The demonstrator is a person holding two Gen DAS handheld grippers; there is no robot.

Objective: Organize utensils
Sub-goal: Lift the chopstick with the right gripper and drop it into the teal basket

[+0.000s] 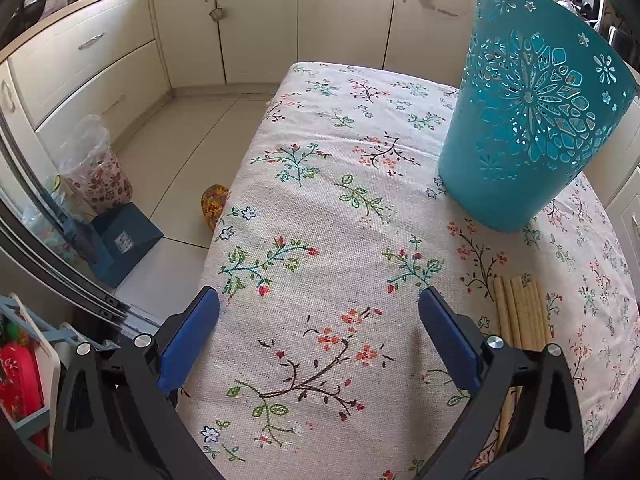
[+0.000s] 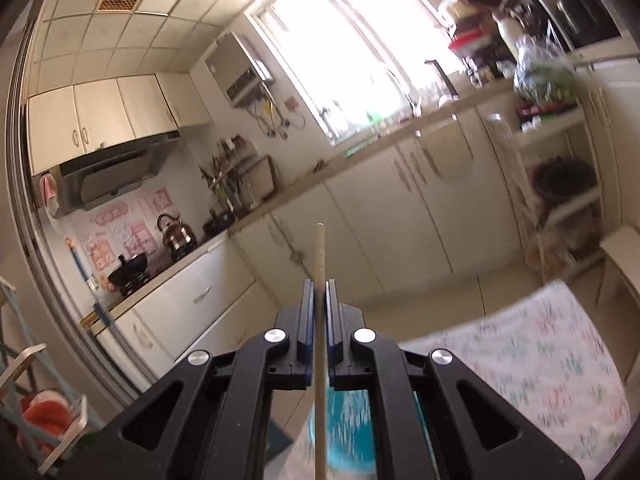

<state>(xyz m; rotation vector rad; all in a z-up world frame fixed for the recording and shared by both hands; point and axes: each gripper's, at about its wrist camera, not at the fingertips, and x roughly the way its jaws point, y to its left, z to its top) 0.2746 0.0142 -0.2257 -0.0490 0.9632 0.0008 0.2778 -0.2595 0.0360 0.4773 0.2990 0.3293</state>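
Observation:
In the left wrist view a teal cut-out holder (image 1: 532,120) stands on the floral tablecloth (image 1: 320,208) at the right. A bundle of several pale wooden chopsticks (image 1: 520,312) lies on the cloth just right of my left gripper's right finger. My left gripper (image 1: 320,304) is open and empty above the cloth. My right gripper (image 2: 319,292) is shut on one wooden chopstick (image 2: 319,252), which points up through the jaws. Below it the teal holder (image 2: 348,432) shows blurred.
Cream kitchen cabinets (image 1: 256,20) line the far side. On the floor left of the table stand a lined floral bin (image 1: 96,168), a blue dustpan (image 1: 120,240) and a colourful object (image 1: 214,204). A rack (image 1: 24,380) holds red items at the lower left.

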